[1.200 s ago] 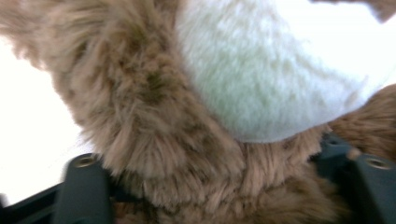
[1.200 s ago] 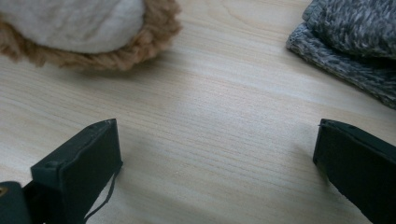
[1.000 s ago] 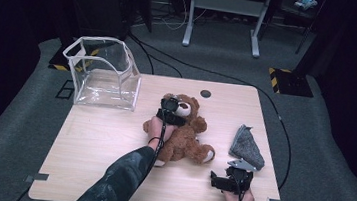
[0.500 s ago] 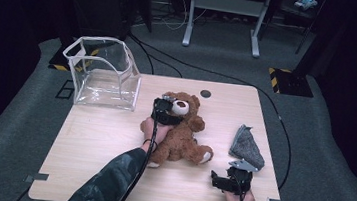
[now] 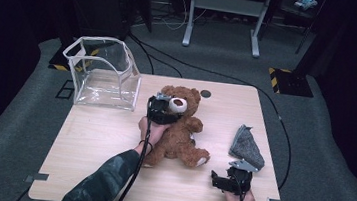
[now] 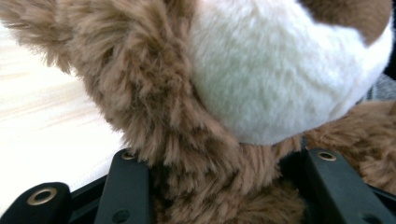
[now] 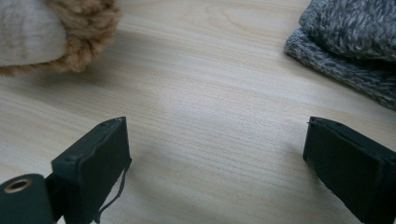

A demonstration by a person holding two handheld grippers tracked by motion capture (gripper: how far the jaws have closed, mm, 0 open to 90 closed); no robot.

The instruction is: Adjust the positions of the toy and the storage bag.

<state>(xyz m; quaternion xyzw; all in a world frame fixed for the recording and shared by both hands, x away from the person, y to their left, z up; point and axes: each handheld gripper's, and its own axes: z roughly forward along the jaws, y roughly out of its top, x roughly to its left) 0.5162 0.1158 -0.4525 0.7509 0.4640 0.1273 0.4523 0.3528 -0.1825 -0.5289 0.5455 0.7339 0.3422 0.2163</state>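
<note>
A brown teddy bear (image 5: pixel 182 138) with a white muzzle lies in the middle of the wooden table (image 5: pixel 96 142). My left gripper (image 5: pixel 169 111) is at its neck, just under the head. In the left gripper view the bear's fur (image 6: pixel 261 79) bulges between the two black jaws. My left gripper (image 6: pixel 219 186) has just been closing and its pads now press into the fur. My right gripper (image 5: pixel 226 178) rests near the front right edge. Its jaws have just narrowed slightly but still stand wide apart over bare wood (image 7: pixel 217 149), with nothing between them.
A clear plastic container (image 5: pixel 103 72) stands at the back left of the table. A grey knitted cloth (image 5: pixel 246 144) lies right of the bear, just beyond my right gripper. The right gripper view has the cloth (image 7: pixel 355 37) at upper right and one bear foot (image 7: pixel 42 32) at upper left.
The left gripper has tightened on the bear's neck and drawn it up and slightly left, so the head is raised. The right hand has kept still.
</note>
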